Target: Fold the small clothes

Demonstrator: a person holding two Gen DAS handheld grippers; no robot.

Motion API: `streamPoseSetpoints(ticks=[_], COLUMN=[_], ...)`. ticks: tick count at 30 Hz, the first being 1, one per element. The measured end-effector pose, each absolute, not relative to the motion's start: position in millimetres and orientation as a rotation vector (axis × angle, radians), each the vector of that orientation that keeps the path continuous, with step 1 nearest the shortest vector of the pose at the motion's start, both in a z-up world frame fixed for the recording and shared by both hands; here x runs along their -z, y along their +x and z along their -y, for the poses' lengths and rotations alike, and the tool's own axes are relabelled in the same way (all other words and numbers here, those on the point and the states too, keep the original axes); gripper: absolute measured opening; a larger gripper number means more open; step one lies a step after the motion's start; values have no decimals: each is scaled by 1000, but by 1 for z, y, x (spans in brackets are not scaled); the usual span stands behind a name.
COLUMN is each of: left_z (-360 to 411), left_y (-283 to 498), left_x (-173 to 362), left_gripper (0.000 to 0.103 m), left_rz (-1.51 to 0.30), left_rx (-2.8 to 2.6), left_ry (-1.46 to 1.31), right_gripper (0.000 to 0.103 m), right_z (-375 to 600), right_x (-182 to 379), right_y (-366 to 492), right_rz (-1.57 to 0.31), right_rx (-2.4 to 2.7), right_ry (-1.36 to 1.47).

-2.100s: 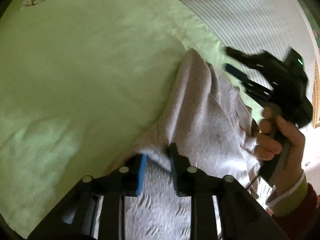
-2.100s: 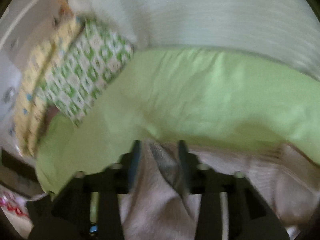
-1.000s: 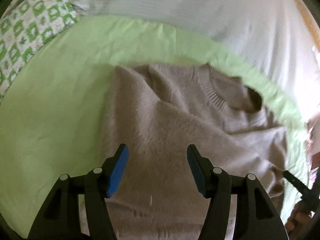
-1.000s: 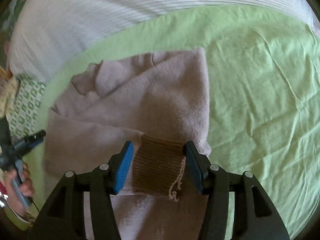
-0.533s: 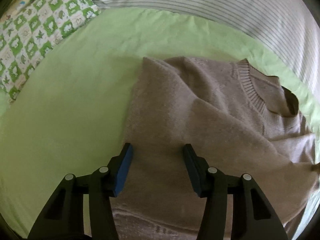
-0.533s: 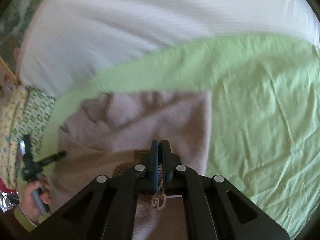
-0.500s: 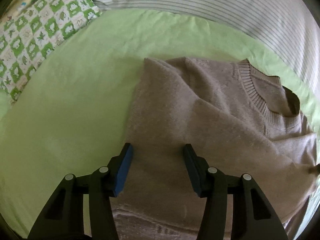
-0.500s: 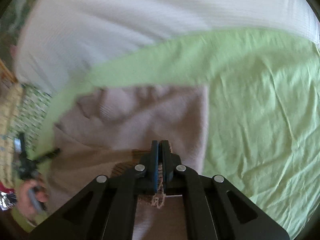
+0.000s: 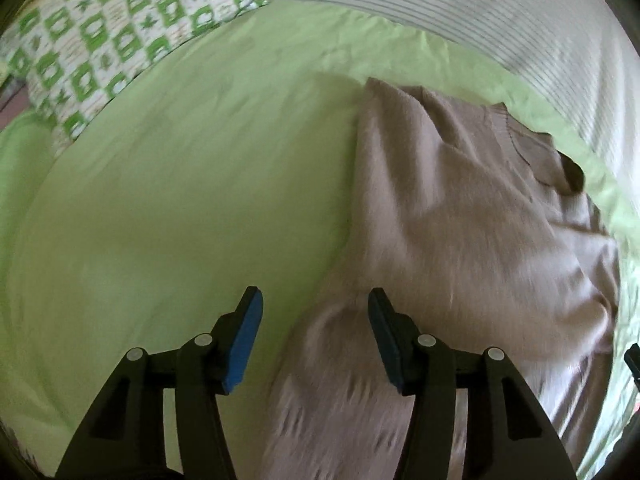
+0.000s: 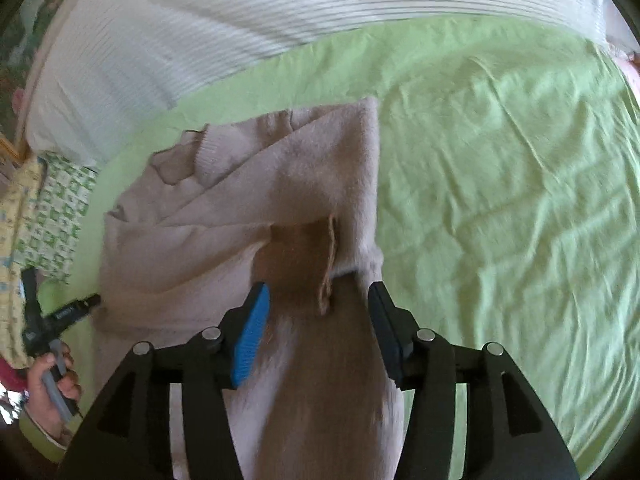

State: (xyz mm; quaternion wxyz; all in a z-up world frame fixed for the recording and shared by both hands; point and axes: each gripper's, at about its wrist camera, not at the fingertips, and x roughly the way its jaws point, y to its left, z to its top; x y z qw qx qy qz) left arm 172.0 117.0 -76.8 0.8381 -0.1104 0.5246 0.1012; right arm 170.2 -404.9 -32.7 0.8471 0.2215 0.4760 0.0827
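A beige-pink knitted sweater (image 9: pixel 460 232) lies on a green bedsheet (image 9: pixel 180 208), sleeves folded in, neckline toward the striped cover. My left gripper (image 9: pixel 312 320) is open and empty, hovering over the sweater's left edge near its lower part. In the right wrist view the sweater (image 10: pixel 248 208) shows a brown ribbed cuff (image 10: pixel 300 264) lying on its body. My right gripper (image 10: pixel 316 312) is open just above that cuff, holding nothing. The left gripper (image 10: pixel 60 316) and the hand holding it show at the left edge.
A white striped duvet (image 10: pixel 200 40) lies beyond the sweater. A green-and-white patterned pillow (image 9: pixel 100 40) sits at the far left. Wrinkled green sheet (image 10: pixel 500 200) spreads to the right of the sweater.
My right gripper, shut on the brown cuff half a second ago, has opened and let it drop onto the sweater. My left gripper stayed open and shifted left to the sweater's edge.
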Motion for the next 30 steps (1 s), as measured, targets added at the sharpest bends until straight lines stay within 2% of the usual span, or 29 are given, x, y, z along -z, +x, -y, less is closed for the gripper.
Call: streamPoseSetpoints(ticks=[14, 30], left_z=[-106, -111], left_y=[41, -62], left_x=[73, 106], left_gripper=[72, 74], left_rz=[-1175, -1313], left_rx=[-38, 75], left_ry=[-355, -330], right_gripper=[54, 59], right_z=[404, 400], right_x=[33, 52], right_y=[58, -48], right_rz=[-1033, -1057], right_rx=[-155, -175], right_ry=[498, 560])
